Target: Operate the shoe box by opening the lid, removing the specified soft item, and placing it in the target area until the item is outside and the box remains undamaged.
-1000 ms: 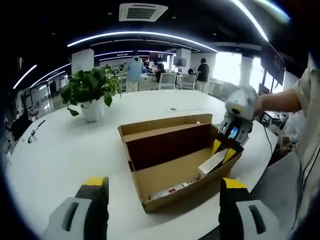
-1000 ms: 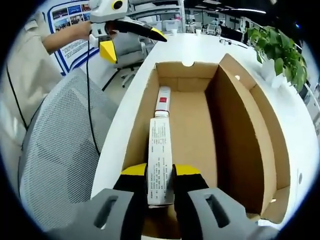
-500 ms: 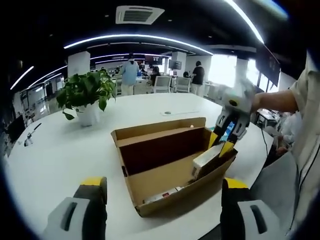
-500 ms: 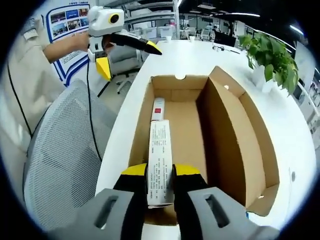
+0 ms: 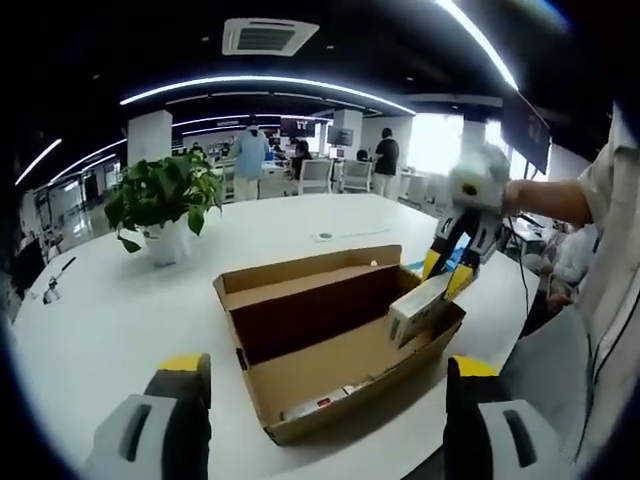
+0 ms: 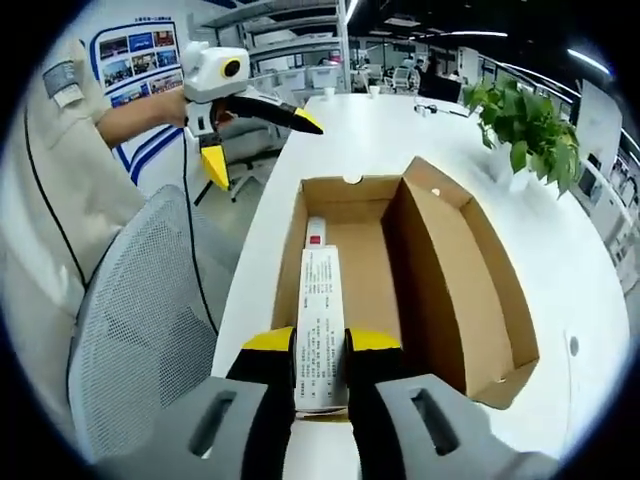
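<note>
In the left gripper view, the potted green plant in a white pot (image 5: 160, 205) stands at the upper left on the white round table (image 5: 90, 320). The left gripper (image 5: 320, 420) rises at the bottom edge, its yellow-tipped jaws spread wide with nothing between them, held off from the open brown cardboard shoe box (image 5: 330, 350) at centre, probably so as not to obstruct the lift. A red-and-white tube (image 5: 315, 403) lies on the box floor near the front wall. Right of centre, the right gripper (image 5: 445, 275) clamps the long white printed carton (image 5: 420, 305) by one end, tilted above the box's right rim.

In the right gripper view, a grey mesh chair (image 6: 140, 340) sits at the lower left, just beside the table edge. The carton (image 6: 320, 335) runs straight up from the closed jaws at bottom centre. Gripping the end likely lets it clear the walls without scraping the box (image 6: 430, 290), whose lid flap stands open on the right.
</note>
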`<action>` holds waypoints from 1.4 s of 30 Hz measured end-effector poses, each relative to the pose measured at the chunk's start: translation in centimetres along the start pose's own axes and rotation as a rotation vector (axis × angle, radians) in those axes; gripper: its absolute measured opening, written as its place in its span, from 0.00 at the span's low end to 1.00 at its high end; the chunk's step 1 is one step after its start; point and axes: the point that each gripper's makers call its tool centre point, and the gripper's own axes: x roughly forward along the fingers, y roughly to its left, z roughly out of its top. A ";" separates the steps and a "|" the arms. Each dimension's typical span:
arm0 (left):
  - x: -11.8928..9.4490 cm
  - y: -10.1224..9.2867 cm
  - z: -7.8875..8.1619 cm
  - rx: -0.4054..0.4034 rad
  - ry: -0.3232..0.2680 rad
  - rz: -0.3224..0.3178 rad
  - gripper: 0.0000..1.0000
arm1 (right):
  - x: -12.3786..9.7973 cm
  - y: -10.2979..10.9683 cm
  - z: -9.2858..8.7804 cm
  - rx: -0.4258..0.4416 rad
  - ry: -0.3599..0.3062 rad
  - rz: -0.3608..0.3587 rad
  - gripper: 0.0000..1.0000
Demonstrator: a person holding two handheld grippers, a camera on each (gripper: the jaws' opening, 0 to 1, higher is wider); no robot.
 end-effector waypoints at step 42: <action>1.4 -1.4 -0.7 0.101 0.018 -0.109 1.00 | -14.1 -3.2 -3.9 0.020 -0.041 -0.157 0.16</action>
